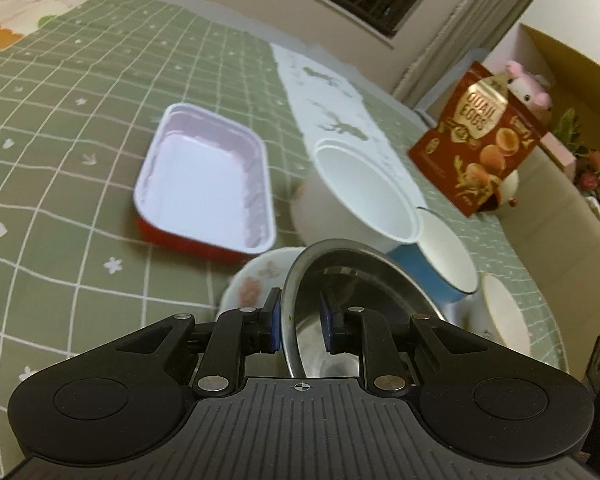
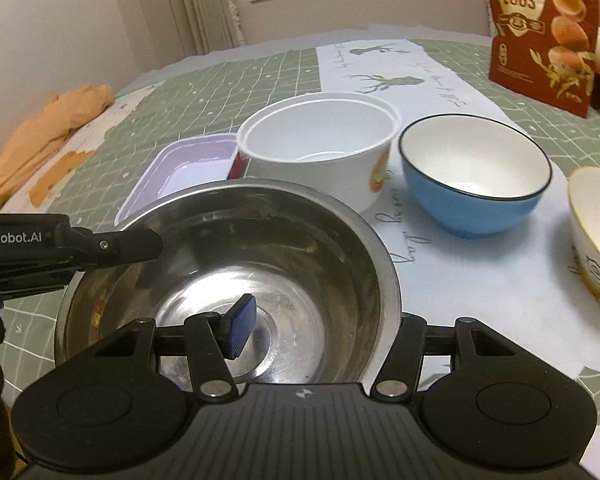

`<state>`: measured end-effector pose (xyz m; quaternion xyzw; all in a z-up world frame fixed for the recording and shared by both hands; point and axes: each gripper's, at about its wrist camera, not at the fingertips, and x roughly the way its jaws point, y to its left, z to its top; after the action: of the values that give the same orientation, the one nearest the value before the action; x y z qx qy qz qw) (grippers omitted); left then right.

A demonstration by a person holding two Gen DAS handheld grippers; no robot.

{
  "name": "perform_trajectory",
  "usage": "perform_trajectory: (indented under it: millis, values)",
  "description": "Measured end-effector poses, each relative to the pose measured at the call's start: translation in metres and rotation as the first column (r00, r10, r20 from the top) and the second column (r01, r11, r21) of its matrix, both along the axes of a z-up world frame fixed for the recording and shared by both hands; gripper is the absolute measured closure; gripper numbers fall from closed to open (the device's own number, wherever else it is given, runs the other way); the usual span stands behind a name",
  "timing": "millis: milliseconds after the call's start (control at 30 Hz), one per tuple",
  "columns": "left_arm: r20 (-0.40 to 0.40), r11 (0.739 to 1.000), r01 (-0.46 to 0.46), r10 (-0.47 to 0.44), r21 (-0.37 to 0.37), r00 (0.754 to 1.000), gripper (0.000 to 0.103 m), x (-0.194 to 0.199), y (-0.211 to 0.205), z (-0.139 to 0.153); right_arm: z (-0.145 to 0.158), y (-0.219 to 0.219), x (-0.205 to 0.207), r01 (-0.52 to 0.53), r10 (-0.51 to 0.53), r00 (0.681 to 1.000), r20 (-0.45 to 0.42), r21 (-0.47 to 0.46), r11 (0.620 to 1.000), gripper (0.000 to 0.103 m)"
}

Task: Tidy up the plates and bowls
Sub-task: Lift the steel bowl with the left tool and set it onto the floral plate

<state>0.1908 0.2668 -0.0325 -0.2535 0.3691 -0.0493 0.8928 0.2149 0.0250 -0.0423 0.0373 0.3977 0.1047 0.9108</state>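
I am holding the steel bowl (image 2: 228,280) between both claws, one on each side of its rim.
The left gripper (image 1: 299,326) is pinching the rim; the right gripper (image 2: 320,320) is straddling the opposite wall, grip unclear. Ahead of the claws the white tub (image 2: 320,148), blue bowl (image 2: 476,184) and red tray (image 1: 204,188) are sitting empty.

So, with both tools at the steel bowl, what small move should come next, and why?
Probably close the right tool on the rim of the steel bowl: it straddles the rim with its inner pad clear of the wall, while only the left tool pinches it.
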Motion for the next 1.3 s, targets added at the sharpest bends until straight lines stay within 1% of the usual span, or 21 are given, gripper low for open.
perform_trajectory:
  millis: [100,167,300,533,867,1067,1300]
  values:
    - [-0.039,0.998,-0.013,0.015,0.059,0.999,0.082,0.004,-0.003,-0.007,-0.005,0.003,0.002,-0.004,0.004,1.0,-0.01,-0.007,1.0,0.047]
    - [-0.056,0.996,-0.01,0.015,0.085,0.998,0.082,0.006,-0.005,-0.009,-0.01,0.005,0.003,-0.002,0.002,1.0,-0.017,-0.022,1.0,0.047]
    - [-0.065,0.994,-0.015,0.022,0.107,0.998,0.082,0.006,-0.007,-0.01,-0.015,0.003,0.003,-0.005,0.004,1.0,-0.03,-0.013,1.0,0.047]
    - [-0.079,0.99,-0.03,0.041,0.141,0.996,0.082,0.007,-0.012,-0.011,-0.018,0.006,0.0,-0.022,0.022,0.999,-0.026,-0.024,0.999,0.046]
    - [-0.094,0.989,-0.023,0.036,0.144,0.995,0.082,0.006,-0.012,-0.014,-0.016,0.009,-0.003,-0.023,0.023,1.0,0.003,-0.07,0.997,0.046]
    - [-0.076,0.99,-0.033,0.044,0.14,0.996,0.082,0.004,-0.009,-0.01,-0.013,0.007,-0.005,-0.015,0.018,1.0,0.024,-0.082,0.996,0.046]
    - [-0.067,0.989,-0.029,0.039,0.148,0.997,0.082,0.004,-0.01,-0.007,-0.008,0.003,-0.006,-0.001,0.004,0.999,0.045,-0.073,0.997,0.041]
